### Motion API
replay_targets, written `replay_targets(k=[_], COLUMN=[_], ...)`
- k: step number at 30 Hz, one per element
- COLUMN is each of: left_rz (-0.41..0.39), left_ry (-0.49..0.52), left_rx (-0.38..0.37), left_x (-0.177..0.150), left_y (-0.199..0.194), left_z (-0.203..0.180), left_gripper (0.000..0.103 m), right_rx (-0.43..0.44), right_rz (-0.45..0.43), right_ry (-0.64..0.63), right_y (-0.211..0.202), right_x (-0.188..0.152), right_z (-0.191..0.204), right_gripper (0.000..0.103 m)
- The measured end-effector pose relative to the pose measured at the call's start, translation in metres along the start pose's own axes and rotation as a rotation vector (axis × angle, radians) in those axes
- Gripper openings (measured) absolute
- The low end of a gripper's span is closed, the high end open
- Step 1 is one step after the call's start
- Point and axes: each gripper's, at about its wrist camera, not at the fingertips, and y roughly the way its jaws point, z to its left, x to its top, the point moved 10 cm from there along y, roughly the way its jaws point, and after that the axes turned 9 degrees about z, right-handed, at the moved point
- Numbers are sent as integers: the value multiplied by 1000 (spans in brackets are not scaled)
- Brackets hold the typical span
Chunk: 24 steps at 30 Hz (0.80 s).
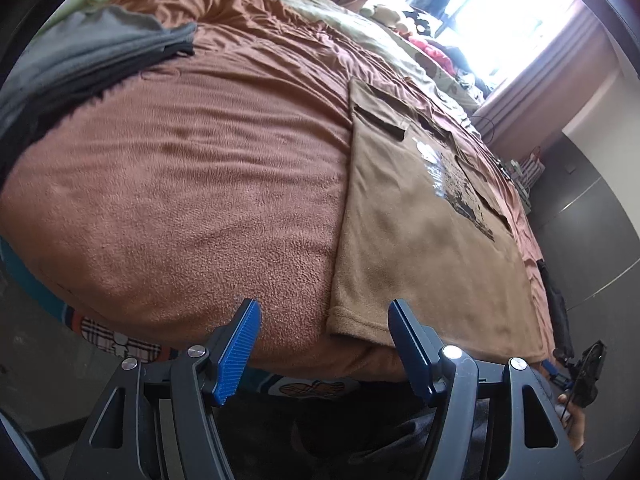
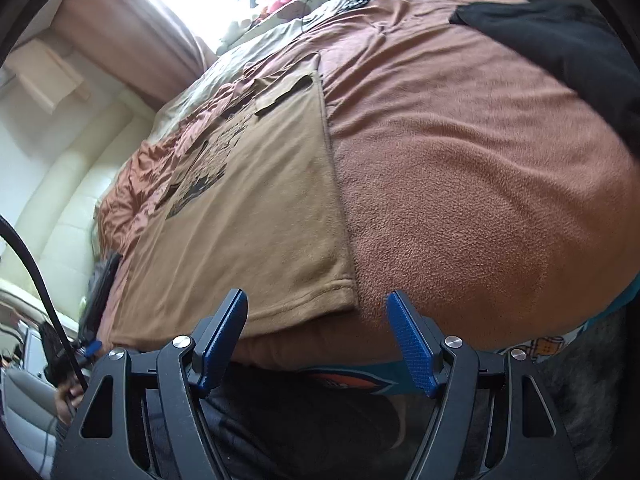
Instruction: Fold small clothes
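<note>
A tan T-shirt [image 1: 404,236] with a dark print lies flat on the rust-brown fleece blanket [image 1: 192,184], its hem toward me at the bed's near edge. My left gripper [image 1: 324,312] is open and hovers just short of the shirt's left hem corner, holding nothing. In the right wrist view the same shirt [image 2: 248,208] stretches away from me. My right gripper [image 2: 316,300] is open at its right hem corner, with the jaws wide and nothing between them. Each view shows the other gripper only as a small dark shape at the frame's side.
Grey folded clothes [image 1: 84,56] lie at the blanket's far left. A black garment [image 2: 560,40] lies at the far right. More clothes and soft toys [image 1: 404,20] are piled by the bright window. A teal patterned sheet [image 2: 352,380] shows under the bed's near edge.
</note>
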Motion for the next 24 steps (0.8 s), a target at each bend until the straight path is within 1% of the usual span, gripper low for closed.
replay_targets(k=[4, 8, 10, 14, 16, 17, 19, 21, 24], left_rz=[11, 14, 18, 22, 31, 37, 42, 48, 55], left_ry=[-34, -65, -83, -88, -100, -106, -111, -119, -138], left_rx=[-22, -54, -72, -86, -102, -108, -118, -148, -182], left_x=[3, 5, 6, 8, 9, 8, 8, 5, 1], left_y=[8, 16, 22, 29, 32, 33, 34, 34, 34], left_z=[3, 3, 1, -6, -8, -9, -11, -15, -17], left_gripper=[68, 67, 62, 60, 53, 52, 51, 51, 51], right_rx=[88, 130, 149, 185, 196, 198, 213, 223, 226], right_rz=[-3, 3, 1, -22, -23, -21, -6, -6, -31], right_ry=[50, 69, 92, 152, 175, 180, 188, 188, 179], right_y=[5, 7, 8, 9, 10, 11, 10, 4, -8], right_x=[5, 10, 14, 16, 13, 9, 2, -1, -1], right_z=[-2, -2, -5, -13, -18, -21, -25, -28, -30], right_gripper=[71, 71, 66, 61, 48, 43, 19, 11, 5])
